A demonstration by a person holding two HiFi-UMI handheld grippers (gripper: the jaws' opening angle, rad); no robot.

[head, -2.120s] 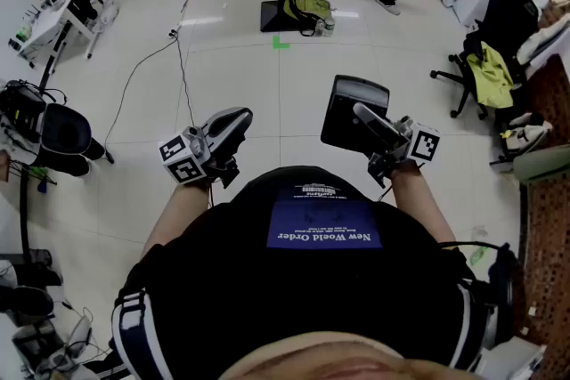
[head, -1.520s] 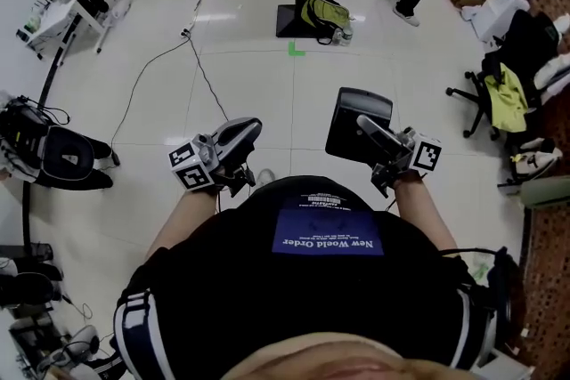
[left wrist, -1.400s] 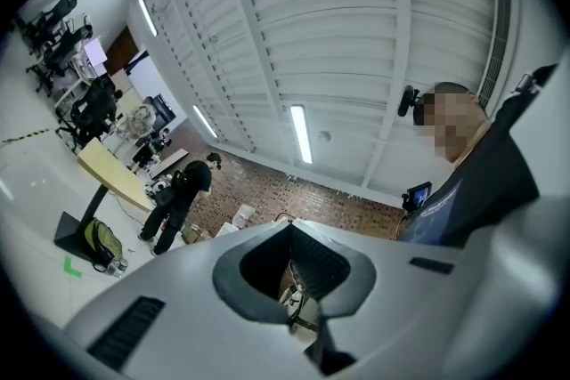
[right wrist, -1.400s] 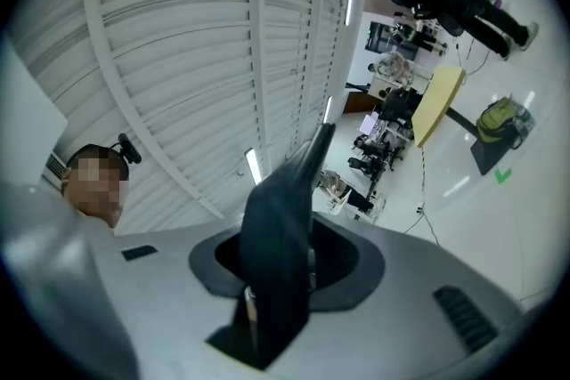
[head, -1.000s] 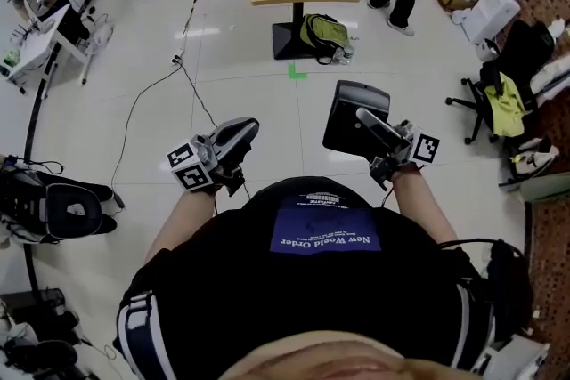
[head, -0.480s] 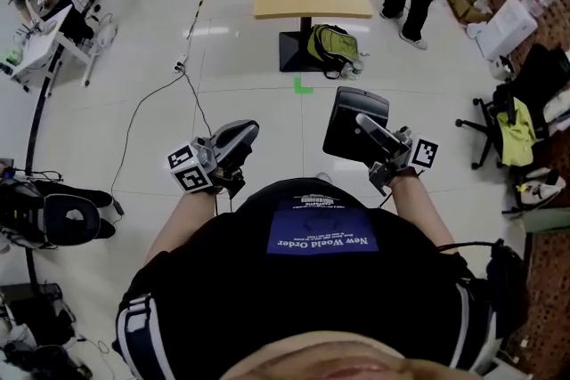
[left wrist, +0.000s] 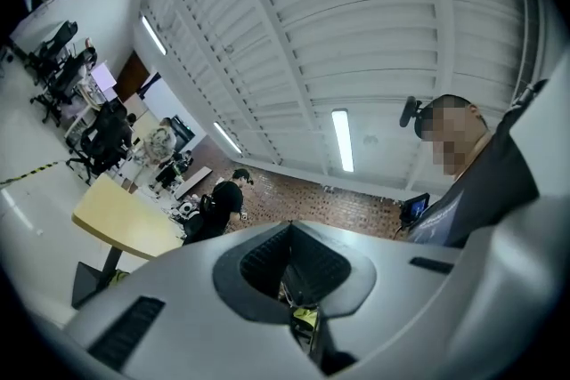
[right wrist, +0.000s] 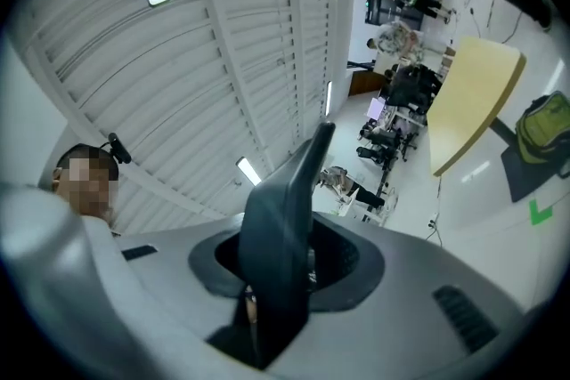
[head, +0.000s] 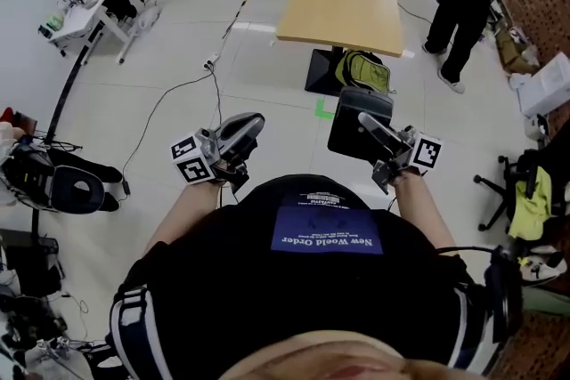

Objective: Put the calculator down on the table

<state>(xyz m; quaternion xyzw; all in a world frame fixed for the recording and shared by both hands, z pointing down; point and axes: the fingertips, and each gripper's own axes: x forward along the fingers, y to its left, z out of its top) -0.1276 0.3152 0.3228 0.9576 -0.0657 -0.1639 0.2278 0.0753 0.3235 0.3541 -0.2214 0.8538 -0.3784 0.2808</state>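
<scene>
One black flat calculator (head: 346,131) pinched in my right gripper (head: 367,120), mid-carry; left gripper (head: 252,120) closed, empty. Next: reach tan table (head: 343,4) near edge.

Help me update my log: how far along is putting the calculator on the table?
Done: the calculator is gripped in the right claw. In hand: it is held in the air, short of the wooden table ahead. Left: reach the table and set it down. The left claw is shut, empty.
</scene>
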